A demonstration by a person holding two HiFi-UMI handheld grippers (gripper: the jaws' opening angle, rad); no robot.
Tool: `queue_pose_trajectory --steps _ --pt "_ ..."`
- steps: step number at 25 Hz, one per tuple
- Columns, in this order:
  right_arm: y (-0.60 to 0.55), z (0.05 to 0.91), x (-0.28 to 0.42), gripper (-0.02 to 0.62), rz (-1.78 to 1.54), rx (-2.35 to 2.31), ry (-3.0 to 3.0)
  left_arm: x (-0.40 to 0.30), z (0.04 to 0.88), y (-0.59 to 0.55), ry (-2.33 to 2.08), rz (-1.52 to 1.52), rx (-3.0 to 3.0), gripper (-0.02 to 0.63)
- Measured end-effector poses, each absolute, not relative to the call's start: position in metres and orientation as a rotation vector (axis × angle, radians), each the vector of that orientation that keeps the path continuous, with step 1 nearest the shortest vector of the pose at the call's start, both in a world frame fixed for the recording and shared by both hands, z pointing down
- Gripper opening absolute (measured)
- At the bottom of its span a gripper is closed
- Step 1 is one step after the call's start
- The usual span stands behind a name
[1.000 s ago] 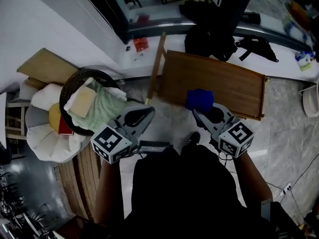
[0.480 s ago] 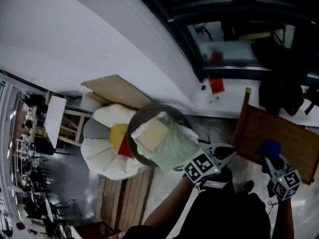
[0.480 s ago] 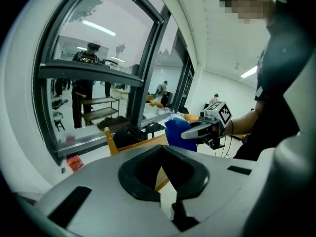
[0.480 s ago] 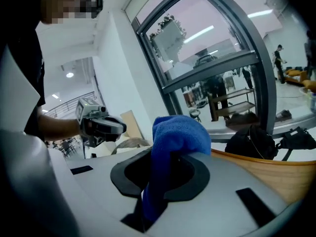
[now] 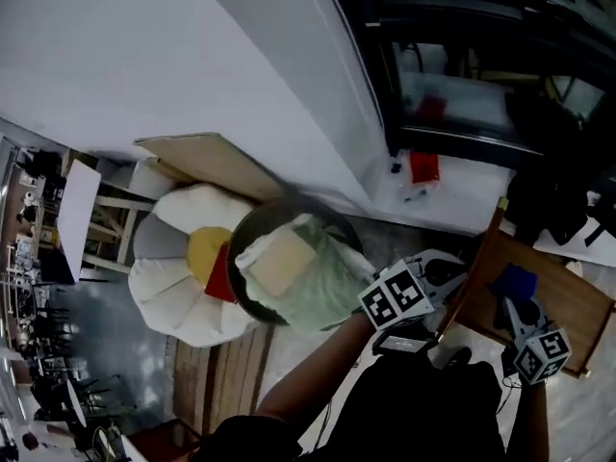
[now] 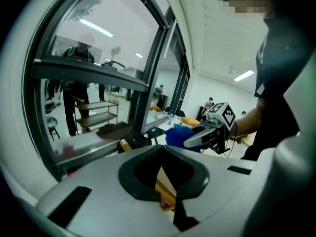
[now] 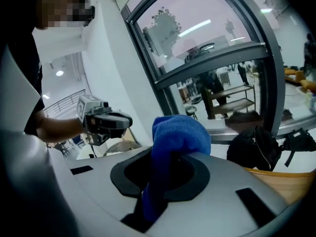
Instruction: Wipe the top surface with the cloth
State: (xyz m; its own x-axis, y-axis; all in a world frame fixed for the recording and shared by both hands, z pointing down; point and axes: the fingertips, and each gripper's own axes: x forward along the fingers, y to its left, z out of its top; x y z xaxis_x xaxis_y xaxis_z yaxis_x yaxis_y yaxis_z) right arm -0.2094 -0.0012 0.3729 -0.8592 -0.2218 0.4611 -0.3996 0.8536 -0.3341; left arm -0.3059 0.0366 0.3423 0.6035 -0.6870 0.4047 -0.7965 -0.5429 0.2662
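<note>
My right gripper (image 5: 518, 312) is shut on a bunched blue cloth (image 5: 513, 282), held over the brown wooden table top (image 5: 570, 308) at the lower right of the head view. In the right gripper view the blue cloth (image 7: 177, 138) bulges out between the jaws of that right gripper (image 7: 170, 164). My left gripper (image 5: 435, 275) hangs left of the table's edge with its jaws shut and nothing in them. In the left gripper view the left gripper (image 6: 162, 156) frames a piece of the wooden table (image 6: 166, 189), with the right gripper (image 6: 205, 135) and its cloth (image 6: 177, 134) beyond.
A dark round basket (image 5: 252, 227) with a pale green cloth (image 5: 322, 282) and a tan pad stands left of the grippers on a white flower-shaped cushion (image 5: 173, 292). A wooden board (image 5: 207, 160) leans at the wall. A black bag (image 5: 551, 200) lies behind the table by the window.
The head view has swung left, so both grippers now sit at the lower right. The right gripper still holds the blue cloth over the table; the left stays shut.
</note>
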Motion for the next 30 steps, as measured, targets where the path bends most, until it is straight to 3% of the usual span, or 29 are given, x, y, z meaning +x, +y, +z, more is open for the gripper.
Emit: queue_pose_trajectory --steps 4,9,18,30 --pt "-0.036 0.404 -0.237 0.064 0.654 0.434 -2.609 -0.328 0.383 0.009 -1.202 0.343 2.305 0.009" --pt "-0.074 0.419 -0.219 0.064 0.69 0.451 -2.508 -0.311 0.392 -0.044 -1.194 0.307 2.216 0.009" --pt "-0.12 0.507 -0.248 0.064 0.916 0.491 -2.419 -0.294 0.426 -0.099 -1.208 0.375 2.12 0.009" --pt "-0.13 0.588 -0.28 0.064 1.013 0.511 -2.279 -0.298 0.45 -0.1 -1.246 0.479 2.012 0.009"
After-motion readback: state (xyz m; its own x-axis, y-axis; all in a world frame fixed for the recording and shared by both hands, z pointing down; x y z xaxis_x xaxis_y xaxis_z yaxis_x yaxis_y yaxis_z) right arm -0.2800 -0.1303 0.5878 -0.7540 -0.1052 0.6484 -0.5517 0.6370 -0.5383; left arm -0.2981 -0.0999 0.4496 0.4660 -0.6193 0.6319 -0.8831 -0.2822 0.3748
